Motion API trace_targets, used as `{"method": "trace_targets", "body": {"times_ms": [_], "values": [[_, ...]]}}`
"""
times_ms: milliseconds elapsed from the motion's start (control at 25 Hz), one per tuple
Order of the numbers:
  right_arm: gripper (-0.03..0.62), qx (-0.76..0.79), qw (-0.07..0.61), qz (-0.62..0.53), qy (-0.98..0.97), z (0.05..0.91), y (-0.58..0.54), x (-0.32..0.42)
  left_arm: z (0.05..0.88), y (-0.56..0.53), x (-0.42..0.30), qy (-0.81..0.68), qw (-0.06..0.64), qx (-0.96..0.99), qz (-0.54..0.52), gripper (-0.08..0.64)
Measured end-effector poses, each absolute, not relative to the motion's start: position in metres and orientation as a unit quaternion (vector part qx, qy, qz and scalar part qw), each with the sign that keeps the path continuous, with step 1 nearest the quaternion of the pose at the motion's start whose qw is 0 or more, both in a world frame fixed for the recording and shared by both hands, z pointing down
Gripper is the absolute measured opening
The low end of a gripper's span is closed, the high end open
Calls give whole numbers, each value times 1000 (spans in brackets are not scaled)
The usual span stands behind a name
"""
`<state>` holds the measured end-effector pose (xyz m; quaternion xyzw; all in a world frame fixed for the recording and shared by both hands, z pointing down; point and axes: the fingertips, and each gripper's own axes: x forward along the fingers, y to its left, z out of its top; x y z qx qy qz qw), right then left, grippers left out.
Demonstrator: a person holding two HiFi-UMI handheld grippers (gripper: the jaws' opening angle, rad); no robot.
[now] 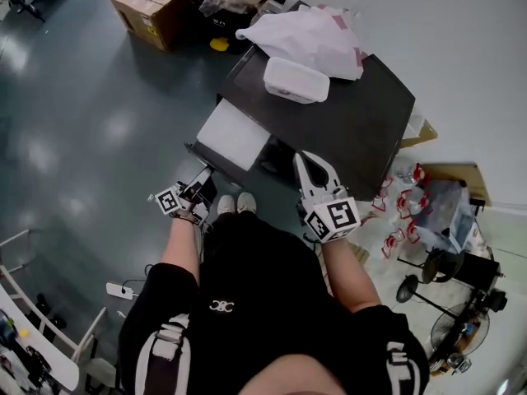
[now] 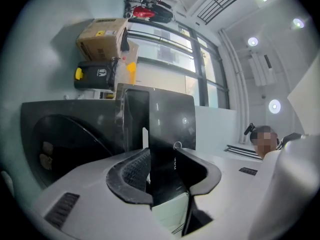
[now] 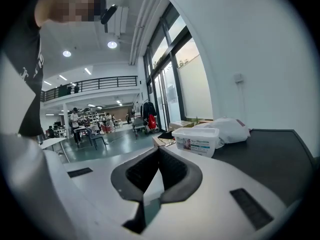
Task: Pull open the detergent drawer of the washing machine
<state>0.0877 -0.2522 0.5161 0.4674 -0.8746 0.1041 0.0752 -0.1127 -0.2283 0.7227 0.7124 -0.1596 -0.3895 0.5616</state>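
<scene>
jaws of the left gripper [image 2: 161, 156] are pinching the dark front of the detergent drawer [image 1: 235, 134], already standing well out of the washing machine [image 1: 346, 113], while the right gripper [image 1: 315, 164] is hovering empty, jaws pressed together, so little pulling seems left.

The washing machine [image 1: 362, 130] stands at your 12 to 1 o'clock. Its detergent drawer [image 1: 235, 134] juts out of the front toward you at 12, above your shoes [image 1: 236, 204]. The drawer's front panel sits between the jaws of your left gripper [image 1: 202, 183], at 11. Your right gripper [image 1: 311, 164] is at 1, over the machine's near edge. On the machine's top lies a tub [image 1: 295, 81], with a bag [image 1: 313, 31] just behind it. A cardboard box [image 1: 152, 11] rests on the floor far off at 11. Packets [image 1: 408, 212] lie beside the machine at 2, a fan [image 1: 461, 311] at 3 and a power strip [image 1: 122, 290] at 9.
</scene>
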Motion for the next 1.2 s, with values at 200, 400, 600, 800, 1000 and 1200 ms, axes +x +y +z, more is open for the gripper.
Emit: {"method": "trace_targets", "body": {"times_ms": [200, 400, 600, 800, 1000, 1200], "values": [[0, 444, 79, 98, -887, 513, -249, 66, 723, -211, -123, -158, 564, 714, -383, 146], [0, 430, 77, 97, -894, 510, -249, 52, 723, -197, -131, -157, 567, 716, -375, 146], [0, 416, 80, 95, -901, 510, -246, 36, 722, -186, -138, -157, 566, 717, -375, 146], [0, 407, 80, 100, -904, 510, -239, 18, 718, -171, -146, -153, 568, 721, -367, 146], [0, 400, 77, 104, -907, 511, -231, 0, 721, -165, -150, -157, 571, 712, -377, 144], [0, 393, 77, 100, -911, 510, -224, -6, 721, -152, -159, -159, 570, 713, -377, 146]]}}
